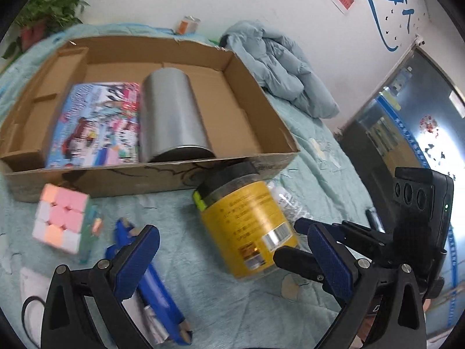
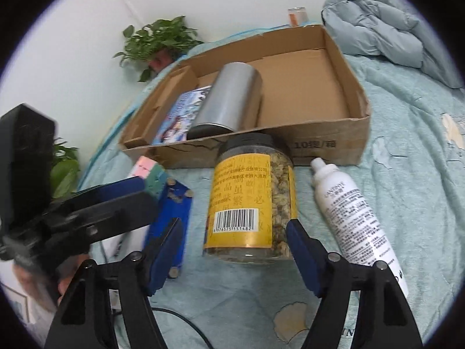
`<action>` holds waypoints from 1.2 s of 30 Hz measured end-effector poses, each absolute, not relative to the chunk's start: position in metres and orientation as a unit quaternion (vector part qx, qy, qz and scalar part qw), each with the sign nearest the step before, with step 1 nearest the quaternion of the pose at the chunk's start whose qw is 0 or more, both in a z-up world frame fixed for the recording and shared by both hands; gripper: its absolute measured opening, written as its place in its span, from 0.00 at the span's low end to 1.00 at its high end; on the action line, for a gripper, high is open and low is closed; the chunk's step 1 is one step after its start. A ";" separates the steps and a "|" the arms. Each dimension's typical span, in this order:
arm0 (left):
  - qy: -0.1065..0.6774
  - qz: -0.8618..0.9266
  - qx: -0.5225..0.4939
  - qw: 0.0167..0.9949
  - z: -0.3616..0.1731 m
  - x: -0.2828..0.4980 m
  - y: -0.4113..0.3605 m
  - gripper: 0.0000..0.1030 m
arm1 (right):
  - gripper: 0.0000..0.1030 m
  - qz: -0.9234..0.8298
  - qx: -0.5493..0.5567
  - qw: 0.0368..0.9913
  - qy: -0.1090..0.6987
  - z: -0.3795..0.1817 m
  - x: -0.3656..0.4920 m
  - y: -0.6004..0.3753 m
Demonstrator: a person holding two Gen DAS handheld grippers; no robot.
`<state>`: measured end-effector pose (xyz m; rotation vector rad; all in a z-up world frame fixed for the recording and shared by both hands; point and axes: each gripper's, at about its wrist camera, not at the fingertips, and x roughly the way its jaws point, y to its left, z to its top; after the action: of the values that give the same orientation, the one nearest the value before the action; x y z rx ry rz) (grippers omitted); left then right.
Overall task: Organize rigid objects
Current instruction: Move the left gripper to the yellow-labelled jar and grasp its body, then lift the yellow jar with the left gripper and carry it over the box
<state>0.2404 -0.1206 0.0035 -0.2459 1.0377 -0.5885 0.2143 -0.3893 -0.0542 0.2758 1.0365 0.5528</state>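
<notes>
A yellow-labelled jar (image 2: 252,200) with a black lid lies on the bed against the front wall of a cardboard box (image 2: 328,142). My right gripper (image 2: 235,232) is open, its blue fingers on either side of the jar's base. The jar also shows in the left wrist view (image 1: 250,226). My left gripper (image 1: 232,241) is open and empty above the bed, left of the jar. The box (image 1: 116,180) holds a silver can (image 1: 171,116) lying on its side and a colourful book (image 1: 96,125). A pastel cube (image 1: 62,221) and a blue flat tool (image 1: 151,285) lie on the bed.
A white spray bottle (image 2: 351,212) lies right of the jar. A bunched light-blue quilt (image 2: 383,29) lies at the back right. Potted plants (image 2: 159,40) stand by the wall. A small orange can (image 1: 189,24) stands behind the box. A black cable (image 2: 186,322) runs near me.
</notes>
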 end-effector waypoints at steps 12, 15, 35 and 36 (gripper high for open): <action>0.573 -0.327 -0.126 0.741 -0.040 0.298 -0.170 0.94 | 0.68 0.251 0.142 0.799 0.528 -0.078 0.237 -0.403; 0.584 -0.312 -0.125 0.739 -0.050 0.303 -0.173 0.94 | 0.68 0.251 0.122 0.803 0.527 -0.075 0.237 -0.394; 0.565 -0.309 -0.151 0.750 -0.058 0.292 -0.155 0.84 | 0.75 0.243 0.084 0.818 0.515 -0.078 0.236 -0.374; 0.561 -0.309 -0.148 0.754 -0.055 0.290 -0.155 0.82 | 0.75 0.241 0.084 0.819 0.513 -0.078 0.234 -0.373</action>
<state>0.2898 -0.1548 -0.0545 -0.3224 1.2233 -0.6739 0.2342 -0.3733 -0.0780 0.1787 1.0935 0.5142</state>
